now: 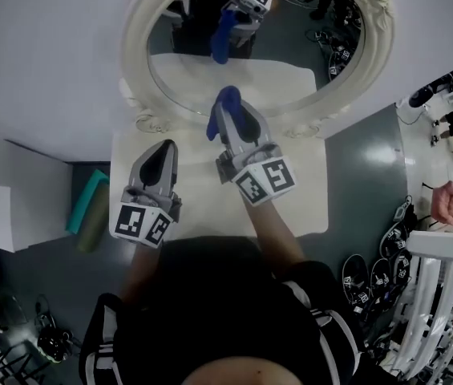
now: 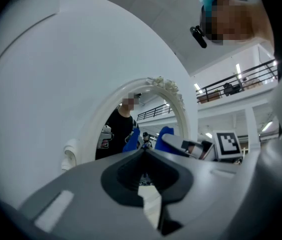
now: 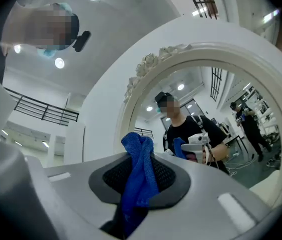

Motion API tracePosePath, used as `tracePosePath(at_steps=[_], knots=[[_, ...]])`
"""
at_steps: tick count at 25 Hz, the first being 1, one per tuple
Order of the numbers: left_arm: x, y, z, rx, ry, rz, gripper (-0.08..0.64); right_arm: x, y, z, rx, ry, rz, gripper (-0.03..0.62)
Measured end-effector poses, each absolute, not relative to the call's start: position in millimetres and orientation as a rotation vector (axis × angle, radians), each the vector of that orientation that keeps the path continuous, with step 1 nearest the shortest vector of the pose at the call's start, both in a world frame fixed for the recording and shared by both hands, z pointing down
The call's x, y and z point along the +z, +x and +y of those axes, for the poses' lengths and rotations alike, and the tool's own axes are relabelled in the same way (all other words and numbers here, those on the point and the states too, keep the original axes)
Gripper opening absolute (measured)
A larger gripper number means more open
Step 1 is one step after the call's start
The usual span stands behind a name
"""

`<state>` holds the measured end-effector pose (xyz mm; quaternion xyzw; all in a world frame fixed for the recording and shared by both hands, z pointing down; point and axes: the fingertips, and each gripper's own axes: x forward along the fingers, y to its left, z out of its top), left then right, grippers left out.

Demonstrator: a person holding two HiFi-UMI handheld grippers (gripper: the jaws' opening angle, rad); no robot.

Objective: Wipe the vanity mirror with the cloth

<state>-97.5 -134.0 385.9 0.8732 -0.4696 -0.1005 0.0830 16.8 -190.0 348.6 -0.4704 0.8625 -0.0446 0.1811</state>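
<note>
The left tool (image 1: 160,152) hangs over the counter (image 1: 310,199), jaws together on nothing. The right tool (image 1: 228,109) pinches the blue cloth (image 1: 224,99) near the mirror's (image 1: 290,66) lower edge, apparently short of the glass, so I'd judge the wiping is yet to come. Nothing blocks the way. A teal roll (image 1: 88,203) lies on the floor to the left.

We see a coarse-knit blue cloth (image 3: 137,149) between the right tongs' (image 3: 141,159) matt grey plastic; at twelve o'clock, the mirror (image 1: 290,58) glass is glossy, its carved frame (image 1: 135,46) matt cream.
</note>
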Motion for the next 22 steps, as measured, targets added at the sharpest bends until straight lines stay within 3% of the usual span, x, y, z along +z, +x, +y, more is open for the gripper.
tracePosePath(at_steps=[9, 22], knots=[[413, -58, -138, -0.237, 2.623, -1.264, 0.011, 423, 74, -151, -0.252, -1.667, 2.414, 0.064], [420, -37, -135, -0.203, 2.653, -1.197, 0.011, 434, 88, -133, -0.283, -1.744, 2.360, 0.063]])
